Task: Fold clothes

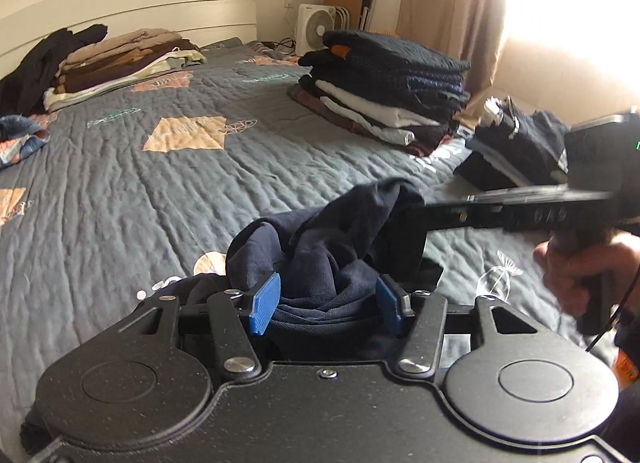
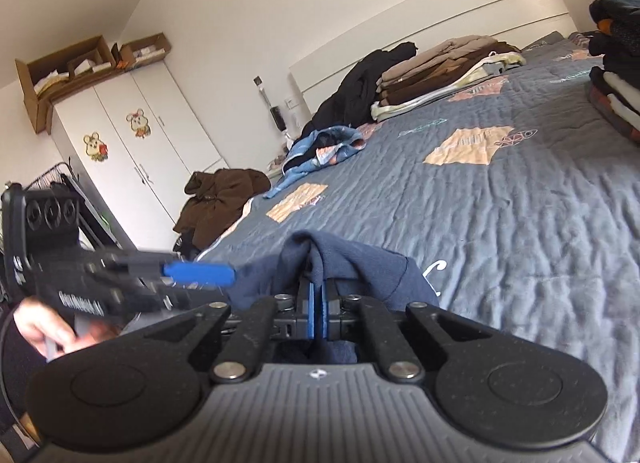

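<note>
A crumpled navy garment (image 1: 320,247) lies on the grey quilted bed (image 1: 168,199) close in front of me. My left gripper (image 1: 327,303) is open, its blue pads (image 1: 264,303) standing wide apart with bunched navy cloth between them. My right gripper (image 1: 416,231) comes in from the right, held by a hand (image 1: 580,271), and its tip is buried in a raised fold. In the right wrist view the right gripper (image 2: 318,299) is shut on a peak of the navy garment (image 2: 360,263). The left gripper (image 2: 218,275) shows blurred at the left.
A tall stack of dark and white folded clothes (image 1: 384,83) stands at the far right of the bed, with a smaller dark pile (image 1: 516,151) nearer. A beige-brown stack (image 1: 120,59) and black clothes (image 1: 44,59) lie by the headboard. A blue patterned garment (image 2: 324,147) and brown jacket (image 2: 220,199) sit at the bed's edge.
</note>
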The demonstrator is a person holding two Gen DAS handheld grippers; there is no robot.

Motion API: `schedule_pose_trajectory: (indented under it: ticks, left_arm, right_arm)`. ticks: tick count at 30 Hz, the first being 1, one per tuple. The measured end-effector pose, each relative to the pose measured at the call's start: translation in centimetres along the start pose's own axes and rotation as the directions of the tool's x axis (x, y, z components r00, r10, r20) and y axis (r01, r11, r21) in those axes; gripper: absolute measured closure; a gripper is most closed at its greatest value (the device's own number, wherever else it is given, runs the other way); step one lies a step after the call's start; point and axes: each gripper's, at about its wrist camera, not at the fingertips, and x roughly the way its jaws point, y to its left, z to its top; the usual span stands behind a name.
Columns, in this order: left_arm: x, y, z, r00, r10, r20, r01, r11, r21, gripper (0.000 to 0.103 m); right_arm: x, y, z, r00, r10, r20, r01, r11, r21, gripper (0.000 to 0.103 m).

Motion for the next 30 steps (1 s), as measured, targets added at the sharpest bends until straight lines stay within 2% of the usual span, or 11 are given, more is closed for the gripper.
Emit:
schedule_pose_trajectory:
  ticks: [2,3,4,6,11,12,19,22,24,26,30]
  left_arm:
    - [0.6,-0.6,-0.7,1.0,0.012,-0.023,-0.011,0.999,0.036,0.06]
    - [0.6,-0.5,-1.1,0.999,0.011,-0.035,-0.009,0.999,0.033,0.081]
    - [0.7,-0.4,-1.5,0.999,0.009,-0.047,-0.007,0.999,0.031,0.092]
    - [0.7,-0.2,-2.3,0.997,0.005,-0.072,-0.003,1.0,0.026,0.097]
    - [0.9,0.2,-4.4,0.991,-0.005,-0.132,0.007,1.0,0.014,0.097]
    - [0.9,0.1,-4.5,0.991,-0.006,-0.131,0.007,1.0,0.008,0.097]
    - [1.7,-0.4,-4.1,0.992,-0.012,-0.125,0.011,1.0,-0.009,0.097]
    - [1.9,-0.6,-4.4,0.992,-0.017,-0.127,0.016,1.0,-0.008,0.097]
    - [2.0,-0.6,-4.7,0.992,-0.021,-0.128,0.02,1.0,-0.008,0.097]
    - [2.1,-0.6,-4.9,0.992,-0.026,-0.127,0.025,1.0,-0.01,0.097]
    - [2.3,-0.6,-5.3,0.992,-0.035,-0.125,0.034,0.999,-0.013,0.097]
  right_arm:
    - [-0.7,-0.4,0.1,1.0,-0.005,0.004,0.005,1.0,0.013,0.099]
    - [-1.1,-0.6,0.1,1.0,-0.008,0.005,0.008,1.0,0.019,0.102]
    - [-1.4,-0.8,0.2,1.0,-0.01,0.007,0.01,1.0,0.025,0.103]
    - [-2.1,-1.3,0.2,1.0,-0.016,0.011,0.015,0.999,0.038,0.103]
    - [-3.8,-2.3,0.4,0.999,-0.029,0.015,0.028,0.997,0.067,0.101]
    - [-3.3,-2.0,0.1,0.999,-0.036,-0.03,0.037,0.998,0.042,0.101]
    - [-1.6,2.3,-1.0,0.979,0.12,-0.165,-0.142,0.981,-0.132,0.098]
    - [0.1,2.7,-1.6,0.976,0.077,-0.204,-0.105,0.986,-0.127,0.092]
    - [1.1,2.6,-2.2,0.977,0.026,-0.214,-0.057,0.988,-0.142,0.078]
    - [2.1,2.5,-2.7,0.975,-0.026,-0.222,-0.01,0.987,-0.158,0.07]
    - [4.0,2.3,-3.8,0.963,-0.129,-0.236,0.084,0.978,-0.19,0.064]
